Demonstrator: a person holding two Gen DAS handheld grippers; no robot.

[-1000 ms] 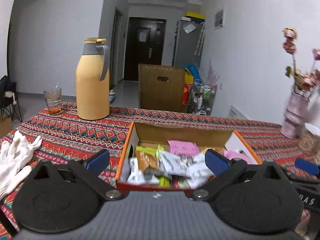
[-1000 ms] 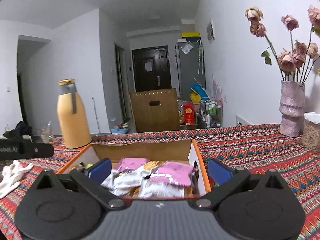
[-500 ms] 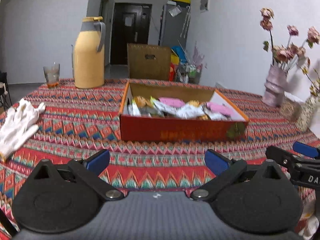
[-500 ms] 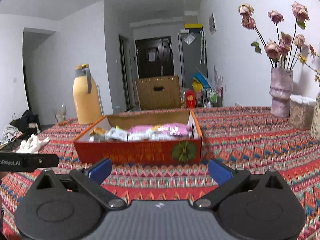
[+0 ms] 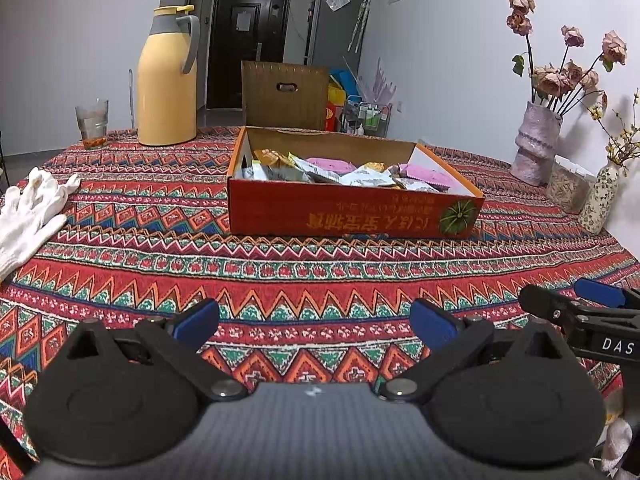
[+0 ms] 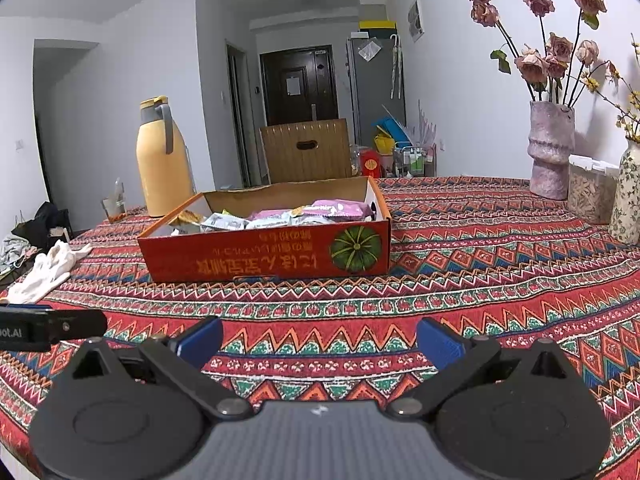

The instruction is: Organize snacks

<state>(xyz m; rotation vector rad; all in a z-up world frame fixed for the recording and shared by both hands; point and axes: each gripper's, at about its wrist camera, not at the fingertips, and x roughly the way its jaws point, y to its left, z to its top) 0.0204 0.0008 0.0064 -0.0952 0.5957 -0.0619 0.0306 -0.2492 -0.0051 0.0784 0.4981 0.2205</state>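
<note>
Left tool (image 5: 314, 322): spread wide, empty. Right tool (image 6: 319, 336): spread wide, empty. Both near side of red cardboard box (image 5: 352, 212), well apart from it. Snack packets (image 5: 344, 172): heaped inside box, on table (image 5: 280, 280).

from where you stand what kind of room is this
Most likely a home dining area in an apartment: a table under a red patterned woven tablecloth, a yellow thermos jug with a grey handle, a pink ceramic vase of dried roses, and a grey fridge beside a dark entry door behind.
</note>
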